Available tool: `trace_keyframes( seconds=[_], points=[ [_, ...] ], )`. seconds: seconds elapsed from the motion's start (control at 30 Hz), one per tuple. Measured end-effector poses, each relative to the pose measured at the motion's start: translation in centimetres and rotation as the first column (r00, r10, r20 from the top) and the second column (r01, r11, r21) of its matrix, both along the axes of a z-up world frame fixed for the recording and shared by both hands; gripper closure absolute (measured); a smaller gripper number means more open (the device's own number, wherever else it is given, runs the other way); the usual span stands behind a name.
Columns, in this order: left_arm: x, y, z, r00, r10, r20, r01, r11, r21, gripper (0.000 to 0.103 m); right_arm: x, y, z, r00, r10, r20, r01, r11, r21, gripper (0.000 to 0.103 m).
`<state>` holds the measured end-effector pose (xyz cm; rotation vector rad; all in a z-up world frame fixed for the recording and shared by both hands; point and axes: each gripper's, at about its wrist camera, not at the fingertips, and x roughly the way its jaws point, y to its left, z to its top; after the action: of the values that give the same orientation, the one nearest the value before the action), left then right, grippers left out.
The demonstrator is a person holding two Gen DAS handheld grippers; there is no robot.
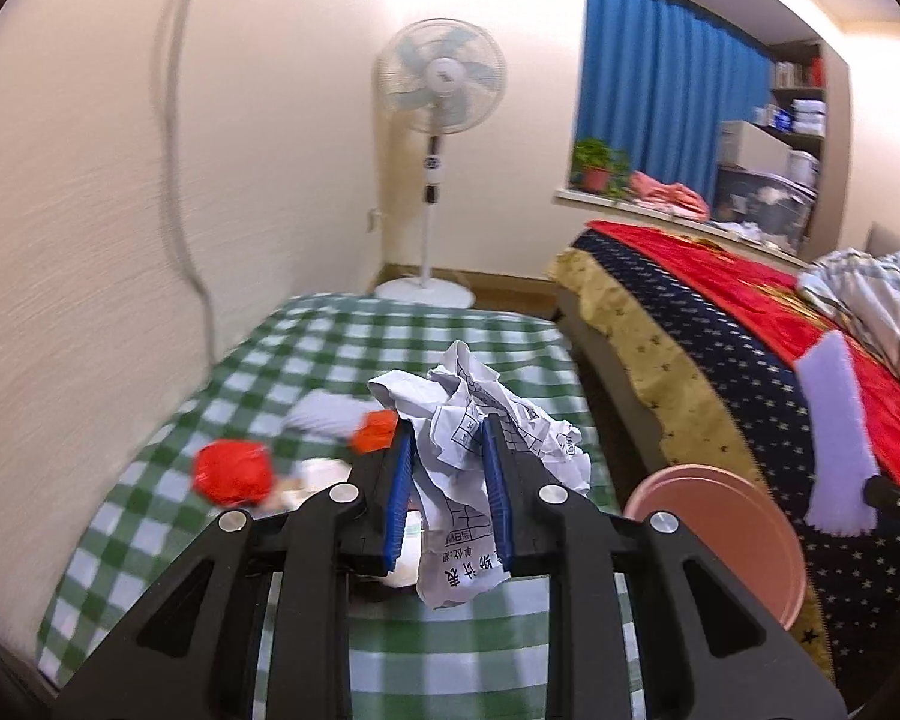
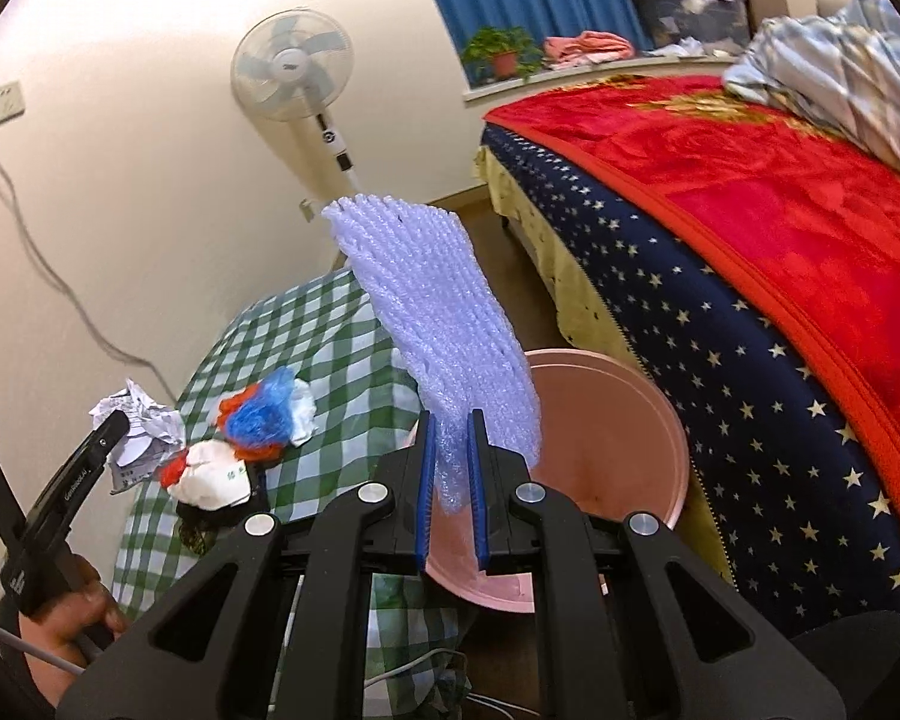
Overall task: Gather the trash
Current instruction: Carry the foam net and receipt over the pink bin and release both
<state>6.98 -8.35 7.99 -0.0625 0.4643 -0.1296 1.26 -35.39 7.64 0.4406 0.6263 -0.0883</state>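
Left wrist view: the left claw (image 1: pixel 447 444) is clenched on a crumpled sheet of printed paper (image 1: pixel 474 414), whose wad bulges above the blue pads (image 1: pixel 397 492) while a printed tail hangs below them. The paper is held up over the green-checked tabletop (image 1: pixel 330 348), toward its right edge. On the cloth near the left edge lies a red crumpled wad (image 1: pixel 231 471); a smaller orange-red scrap (image 1: pixel 373 432) and a pale bundle (image 1: pixel 324 414) lie further in, partly hidden by the claw. Just off the right edge of the tabletop stands a pink bucket (image 1: pixel 744 516), between the tabletop and the bed (image 1: pixel 720 324) with its star-patterned cover. At the right edge of the picture a white foam net sleeve (image 1: pixel 834 432) hangs from the other claw, of which only a dark tip shows. A standing fan (image 1: pixel 441 84) is by the far wall.

Right wrist view: the right claw (image 2: pixel 450 468) grips the lower end of the white foam net sleeve (image 2: pixel 432 312), which stands up and leans left, above the near rim of the pink bucket (image 2: pixel 618 420). The bucket sits beside the tabletop's (image 2: pixel 330 348) right edge. On the tabletop lies a heap of blue, orange and white plastic scraps (image 2: pixel 264 414) and a white wrapper (image 2: pixel 213 474). At the left, the left claw (image 2: pixel 117 426), borne by a hand (image 2: pixel 72 612), holds the crumpled paper (image 2: pixel 141 426) near the tabletop's left edge.
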Motion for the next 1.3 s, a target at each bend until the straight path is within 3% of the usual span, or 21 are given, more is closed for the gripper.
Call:
trace_keyframes(
  seconds=[0.23, 0.47, 0.77, 1.1, 1.2, 1.3],
  points=[
    [1.2, -5.6, -0.8, 0.99, -0.14, -0.002, 0.14, 0.99, 0.002, 0.08, 0.6, -1.1, -1.0, 0.999, -0.039, -0.005, 0.039, 0.999, 0.002, 0.092],
    [2.6, -9.6, -3.0, 0.961, -0.275, -0.025, 0.275, 0.962, 0.001, 0.08, 1.3, -2.1, -2.1, 0.998, -0.053, -0.032, 0.054, 0.998, 0.025, 0.092],
    [4.0, -12.1, -5.9, 0.941, -0.332, -0.071, 0.334, 0.942, 0.019, 0.08, 2.2, -2.6, -3.1, 0.996, -0.071, -0.059, 0.073, 0.997, 0.039, 0.092],
    [4.6, -13.1, -7.4, 0.923, -0.373, -0.093, 0.376, 0.927, 0.012, 0.08, 2.7, -2.3, -3.4, 0.993, -0.097, -0.064, 0.096, 0.995, -0.007, 0.091],
    [4.6, -13.1, -7.5, 0.913, -0.396, -0.096, 0.397, 0.918, -0.009, 0.077, 2.7, -2.4, -3.4, 0.992, -0.107, -0.065, 0.106, 0.994, -0.012, 0.088],
    [4.6, -13.0, -7.6, 0.905, -0.412, -0.102, 0.412, 0.911, -0.023, 0.068, 2.6, -2.4, -3.3, 0.99, -0.125, -0.06, 0.124, 0.992, -0.023, 0.082]
  ],
)
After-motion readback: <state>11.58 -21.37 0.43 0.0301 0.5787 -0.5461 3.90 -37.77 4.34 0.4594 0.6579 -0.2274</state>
